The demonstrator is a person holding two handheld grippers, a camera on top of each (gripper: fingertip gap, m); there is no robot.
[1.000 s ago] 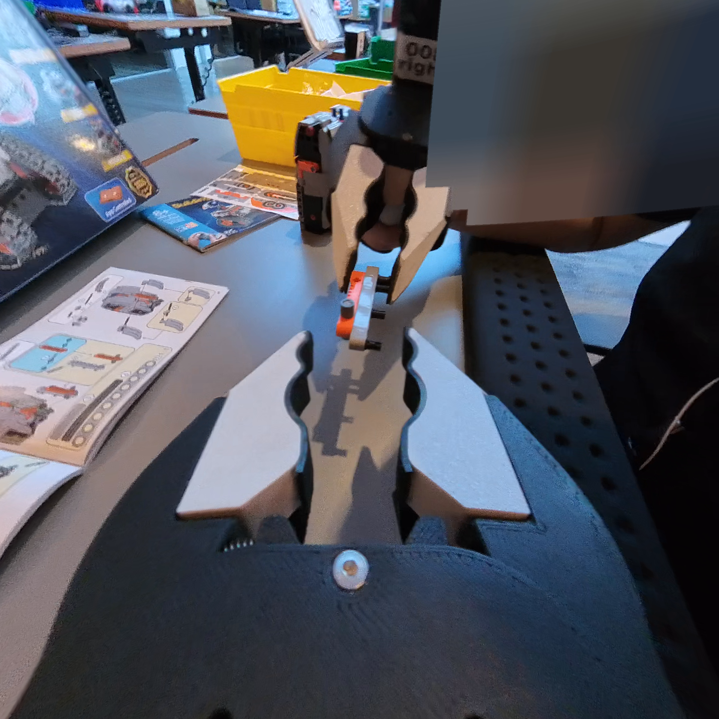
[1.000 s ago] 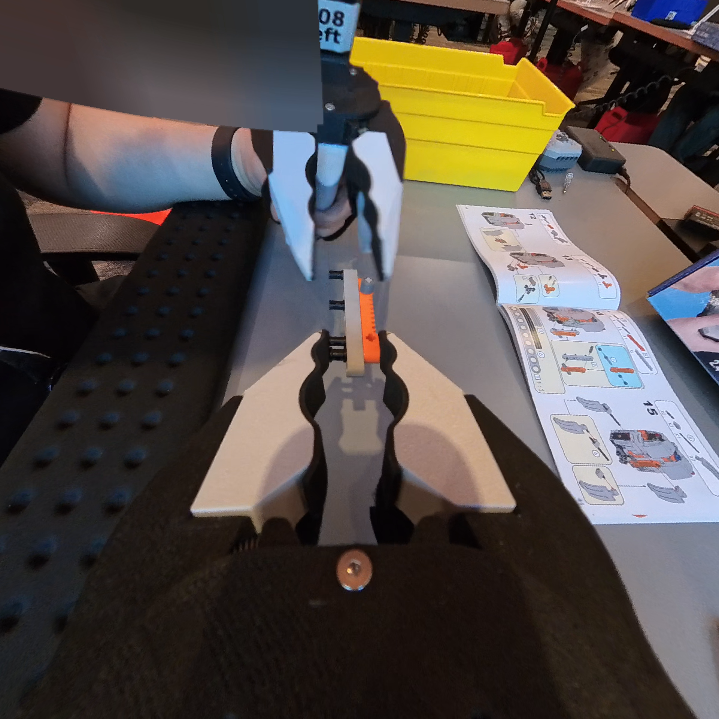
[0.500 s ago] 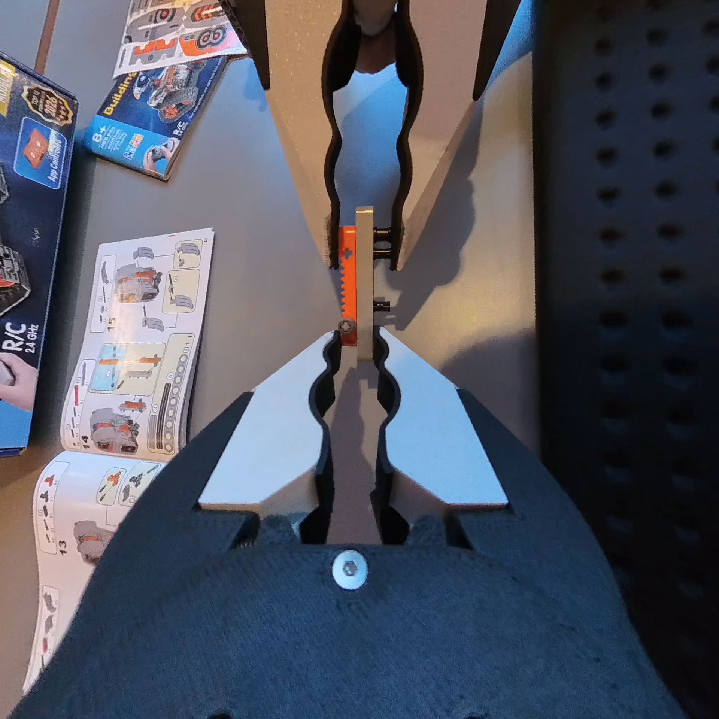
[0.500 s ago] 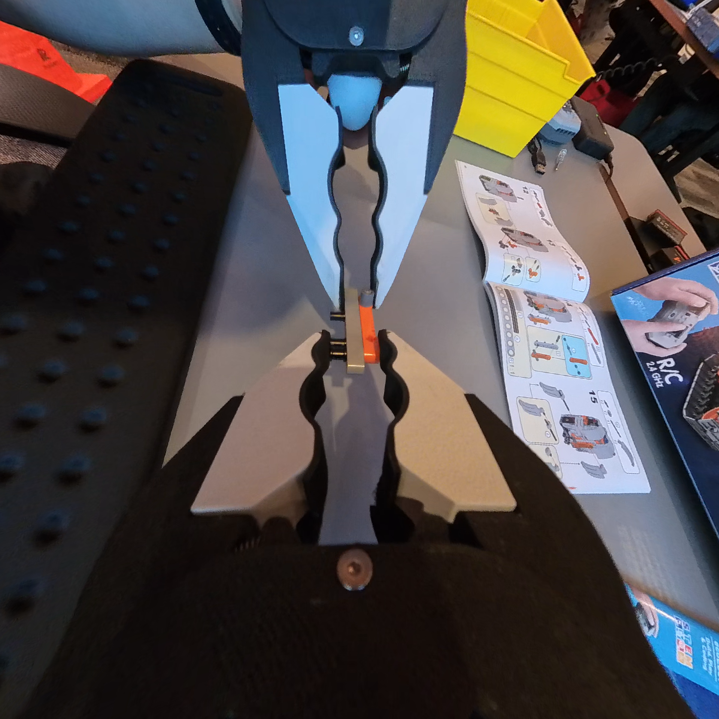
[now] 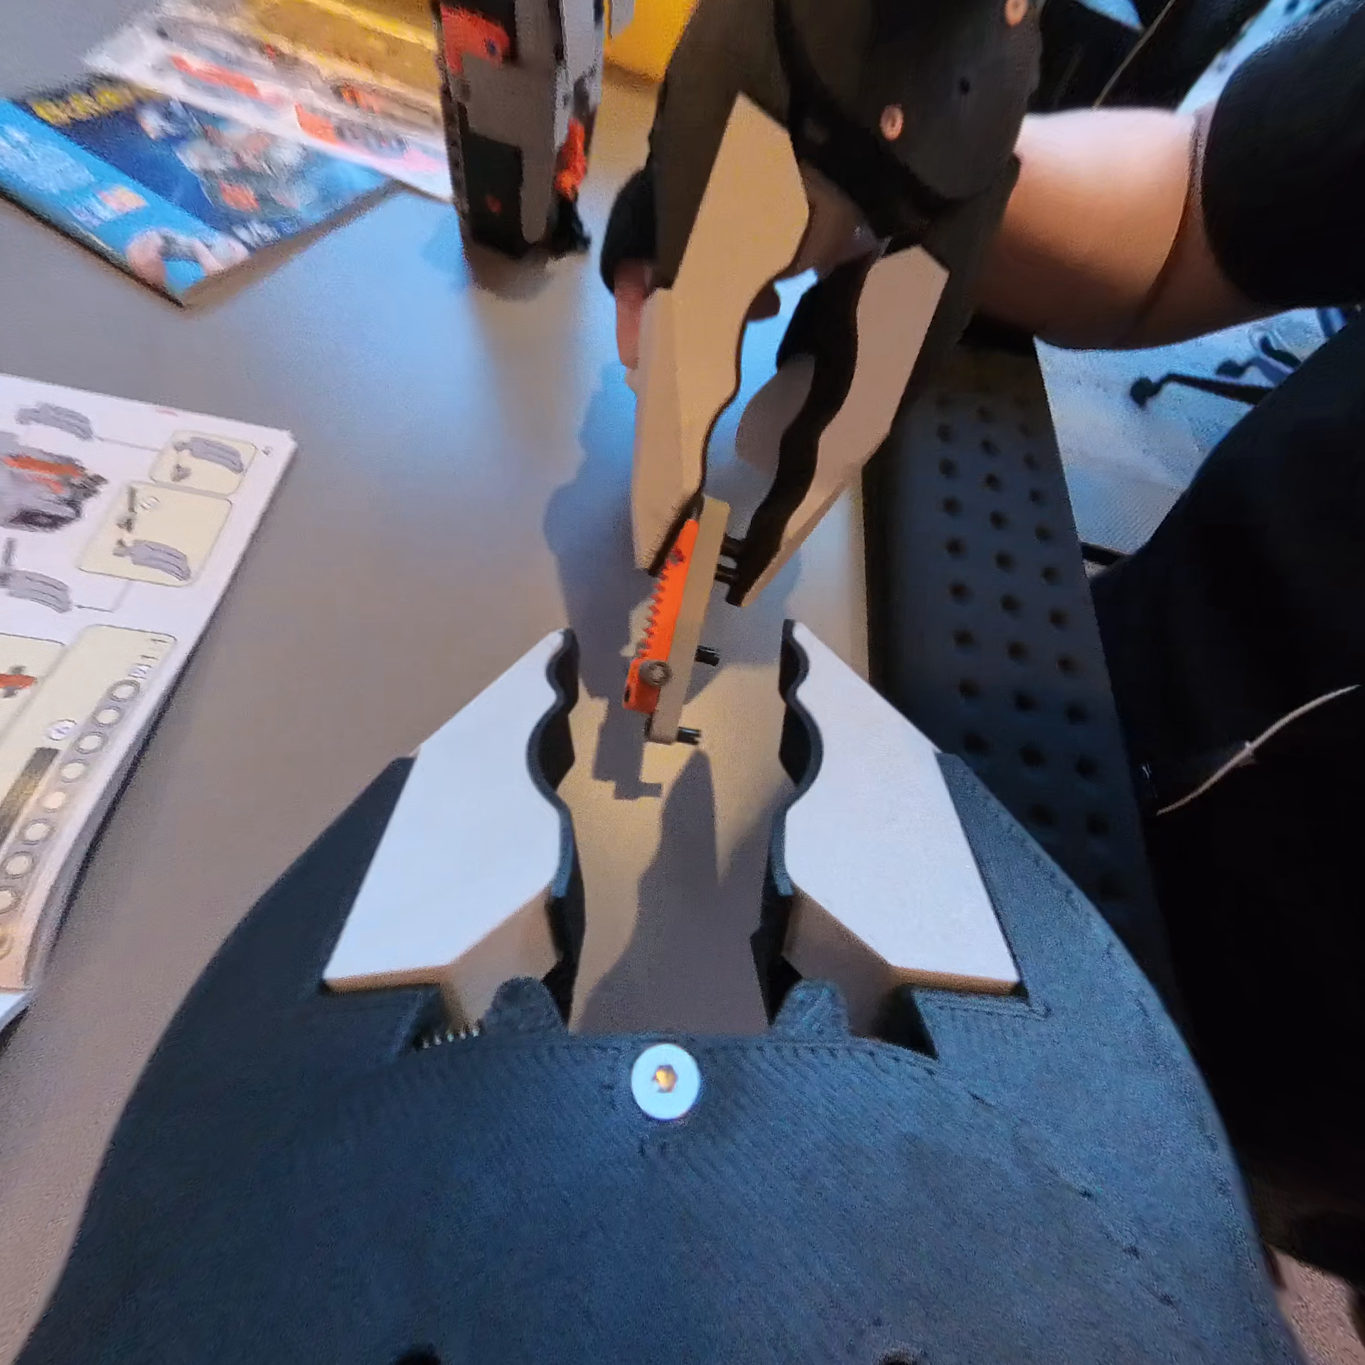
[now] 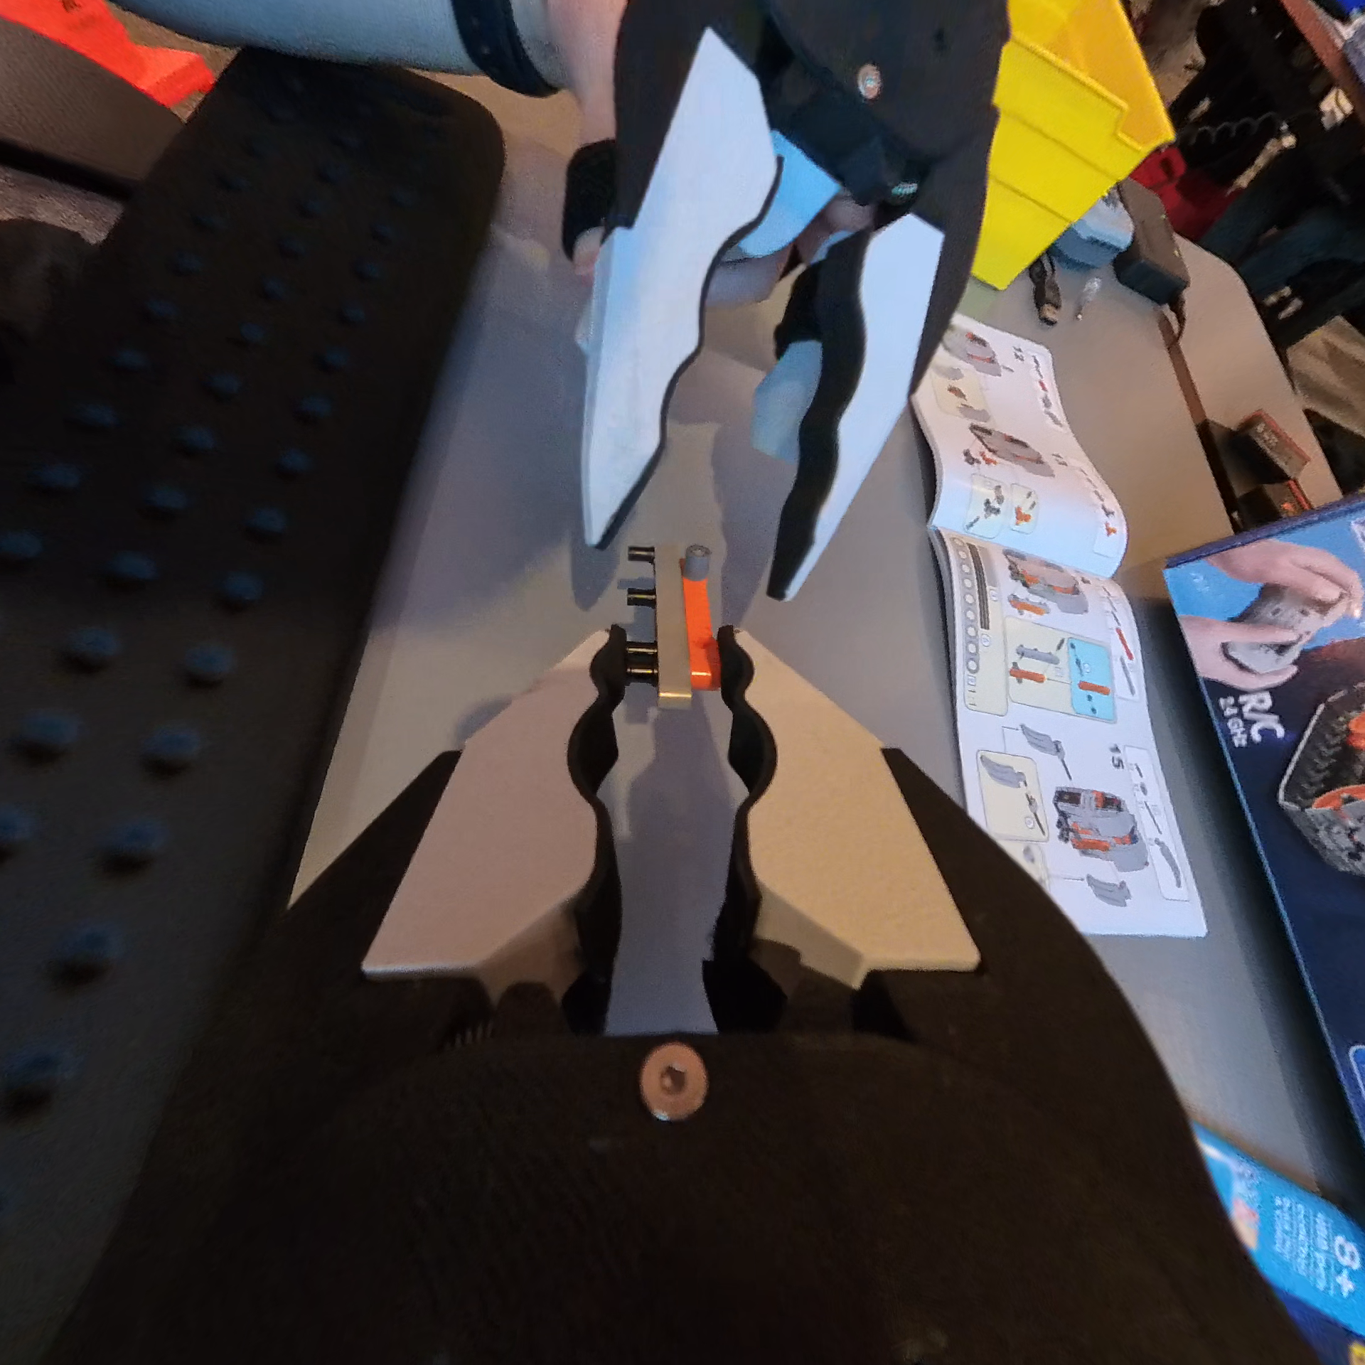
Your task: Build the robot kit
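A small brick assembly (image 5: 657,635), a grey beam with an orange toothed strip and black pins, hangs above the grey table (image 5: 406,443). My right gripper (image 6: 671,642) is shut on one end of it (image 6: 676,635). In the left wrist view the right gripper (image 5: 694,580) reaches in from above. My left gripper (image 5: 676,639) is open wide. Its fingers stand on either side of the assembly's free end without touching it. In the right wrist view the left gripper (image 6: 694,565) hangs open just beyond the assembly.
A black studded mat (image 5: 997,628) lies along one side (image 6: 221,443). An open instruction booklet (image 6: 1049,642) lies on the other side (image 5: 111,591). A yellow bin (image 6: 1064,133), a dark toy box (image 6: 1292,702), a blue leaflet (image 5: 148,185) and a standing built model (image 5: 517,125) are farther off. My two grippers' fingertips are within a few centimetres of each other.
Half a second ago my left gripper was pinched around the assembly's free end. It has since opened wide. The right gripper has kept its hold throughout.
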